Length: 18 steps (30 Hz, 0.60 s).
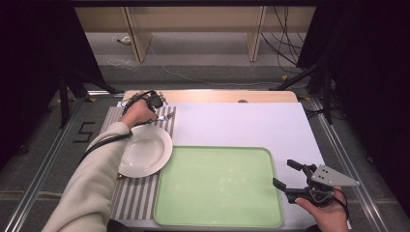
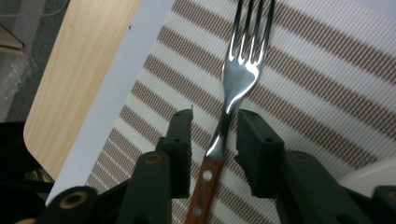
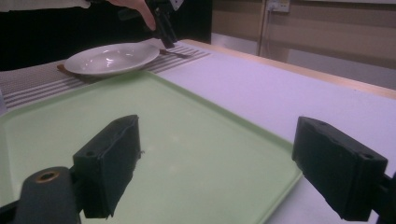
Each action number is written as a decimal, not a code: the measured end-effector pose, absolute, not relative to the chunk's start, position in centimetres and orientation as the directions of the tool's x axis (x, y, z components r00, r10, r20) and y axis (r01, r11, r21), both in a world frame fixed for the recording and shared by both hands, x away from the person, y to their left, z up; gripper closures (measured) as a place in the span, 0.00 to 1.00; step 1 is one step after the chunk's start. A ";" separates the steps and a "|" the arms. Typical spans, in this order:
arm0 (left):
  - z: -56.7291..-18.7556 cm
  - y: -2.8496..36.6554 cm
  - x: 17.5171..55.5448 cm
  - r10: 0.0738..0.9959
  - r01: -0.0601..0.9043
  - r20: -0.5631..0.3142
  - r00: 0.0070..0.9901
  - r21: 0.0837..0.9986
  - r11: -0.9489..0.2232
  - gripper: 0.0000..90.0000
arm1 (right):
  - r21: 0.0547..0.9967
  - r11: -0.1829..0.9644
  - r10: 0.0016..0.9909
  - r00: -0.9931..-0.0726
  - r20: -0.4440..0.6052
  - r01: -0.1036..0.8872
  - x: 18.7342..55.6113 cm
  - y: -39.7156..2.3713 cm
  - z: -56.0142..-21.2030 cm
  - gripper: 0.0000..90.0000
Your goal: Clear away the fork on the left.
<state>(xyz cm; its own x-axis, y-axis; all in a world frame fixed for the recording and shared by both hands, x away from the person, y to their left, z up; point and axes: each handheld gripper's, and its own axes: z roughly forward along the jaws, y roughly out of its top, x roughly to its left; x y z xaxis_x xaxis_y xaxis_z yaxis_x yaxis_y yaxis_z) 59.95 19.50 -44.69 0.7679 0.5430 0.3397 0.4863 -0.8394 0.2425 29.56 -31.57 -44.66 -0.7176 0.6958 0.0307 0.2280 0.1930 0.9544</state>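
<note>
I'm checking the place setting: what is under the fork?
The fork lies on the striped placemat, its wooden handle between the left gripper's parted jaws. The mat's stripes directly beneath the fork are covered.

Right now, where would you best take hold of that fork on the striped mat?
Grip the fork at its narrow neck, just above the wooden handle, coming straight down from above. It lies flat on the mat, so only its thin sides are free; the left tool already straddles that spot, jaws open.
</note>
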 end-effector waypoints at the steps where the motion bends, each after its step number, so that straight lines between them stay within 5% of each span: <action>1: -44.7 19.9 60.0 0.546 0.494 0.338 0.766 0.232 -0.838 0.70 | 0.954 0.193 0.696 -0.718 0.031 0.228 29.6 -31.6 -44.7 0.18; 8: -45.1 21.0 60.0 0.538 0.508 0.317 0.781 0.179 -0.842 0.60 | 0.954 0.193 0.696 -0.717 0.032 0.229 29.6 -31.6 -44.7 0.18; 18: -45.8 21.5 60.1 0.514 0.501 0.315 0.798 0.126 -0.856 0.60 | 0.954 0.192 0.697 -0.717 0.032 0.228 29.6 -31.6 -44.7 0.18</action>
